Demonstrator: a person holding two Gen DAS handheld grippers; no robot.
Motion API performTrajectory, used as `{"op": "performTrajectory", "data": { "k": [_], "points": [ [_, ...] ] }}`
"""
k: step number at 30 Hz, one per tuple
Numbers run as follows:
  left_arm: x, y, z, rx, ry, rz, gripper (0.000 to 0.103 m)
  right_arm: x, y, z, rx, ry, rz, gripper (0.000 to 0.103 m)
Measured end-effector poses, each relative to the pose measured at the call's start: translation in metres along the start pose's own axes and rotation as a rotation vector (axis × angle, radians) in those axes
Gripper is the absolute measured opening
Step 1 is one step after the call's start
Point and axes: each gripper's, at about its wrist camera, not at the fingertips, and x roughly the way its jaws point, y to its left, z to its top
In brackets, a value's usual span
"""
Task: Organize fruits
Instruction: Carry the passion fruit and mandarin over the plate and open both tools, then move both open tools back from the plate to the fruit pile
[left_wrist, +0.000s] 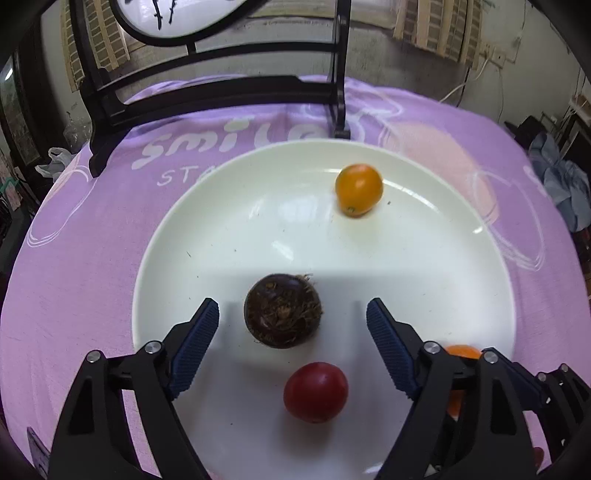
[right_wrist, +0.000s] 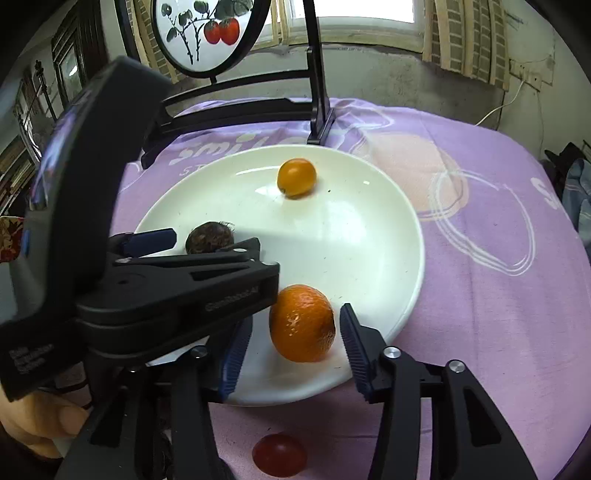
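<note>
Since both claws sit over the white plate (left_wrist: 177, 229), what matters is what each one straddles. The left gripper (left_wrist: 291, 306) is spread wide with the brown hairy fruit (left_wrist: 282, 310) dead ahead between its pads (left_wrist: 195, 343). There is daylight on both sides and nothing is pinched.

The right gripper (right_wrist: 295, 317) is spread less, with the orange (right_wrist: 302, 323) between its fingers (right_wrist: 352, 343). The gap is narrow on the outer side and wider on the inner, so we see no contact. The orange sits on the plate just inside the near rim.

Both fruits are roughly round, so we'd say there's no long axis to line up with and either could be taken or left straight on.

- The small yellow-orange fruit (left_wrist: 359, 190) is at the far side of the plate, well apart from both claws.
- A red fruit (left_wrist: 316, 392) lies under the left claw, nearer its camera than the brown one and over the plate in that view.
- The right view shows a red fruit (right_wrist: 279, 454) on the purple cloth (right_wrist: 498, 295) just off the rim, and we can't tell if it's the same one.
- The black stand (left_wrist: 218, 96) at the back is clear of us.

Our main concern is how close the claws are. The left claw's body overlaps the right's inner finger in the right view, so we judge a sideways move risks a knock.
</note>
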Motion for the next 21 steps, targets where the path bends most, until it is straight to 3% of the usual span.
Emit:
{"op": "performTrajectory", "data": {
  "k": [12, 16, 21],
  "points": [
    [-0.076, -0.002, -0.016, 0.002, -0.083, -0.059, 0.087, -0.056, -0.010, -0.028, 0.030, -0.062, 0.017, 0.061],
    [-0.103, -0.008, -0.036, 0.039, -0.102, -0.067, 0.089, -0.079, -0.016, -0.047, 0.052, -0.078, 0.010, 0.063],
    [-0.132, -0.010, -0.069, 0.054, -0.122, -0.087, 0.092, -0.107, -0.018, -0.074, 0.053, -0.104, -0.022, 0.072]
  ]
}}
